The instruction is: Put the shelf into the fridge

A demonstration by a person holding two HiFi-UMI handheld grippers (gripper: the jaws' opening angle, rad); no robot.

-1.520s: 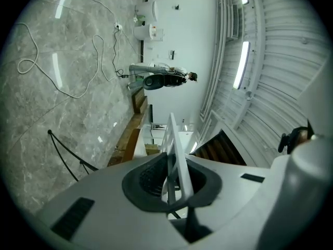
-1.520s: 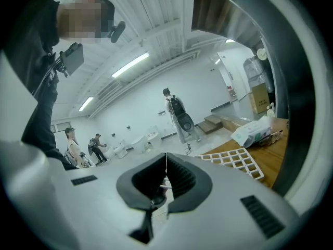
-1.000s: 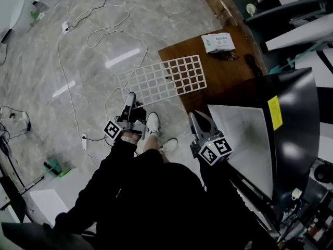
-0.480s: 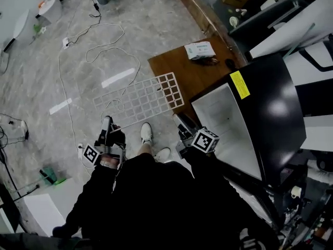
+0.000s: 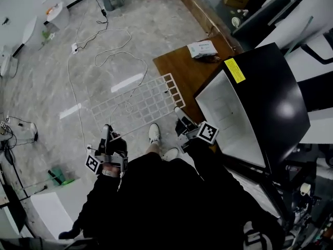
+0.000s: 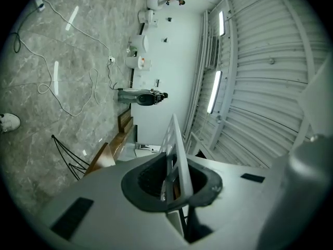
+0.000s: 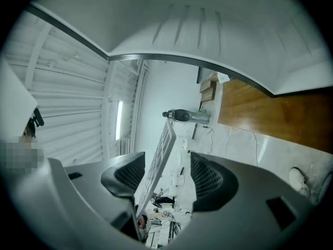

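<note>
The white wire grid shelf (image 5: 138, 104) hangs level above the marble floor, in front of the black fridge (image 5: 281, 98), whose white inside (image 5: 229, 113) faces it. My left gripper (image 5: 106, 134) is shut on the shelf's near left edge; in the left gripper view the shelf's rim (image 6: 176, 145) is pinched between the pads of the left gripper (image 6: 169, 178). My right gripper (image 5: 179, 116) is at the shelf's near right edge. Its jaws have just been opening; in the right gripper view the shelf (image 7: 158, 158) passes through the wide gap of the right gripper (image 7: 164, 178), unpressed.
A brown wooden board (image 5: 182, 69) with a white packet (image 5: 202, 48) lies beside the fridge. A white cable (image 5: 104, 40) loops over the floor. The person's white shoes (image 5: 154, 134) are below the shelf. Desks and clutter crowd the right side.
The shelf has left the wooden board and moved left with the left gripper. The right gripper came from the fridge side to the shelf's near right edge, rolled, and its jaws opened.
</note>
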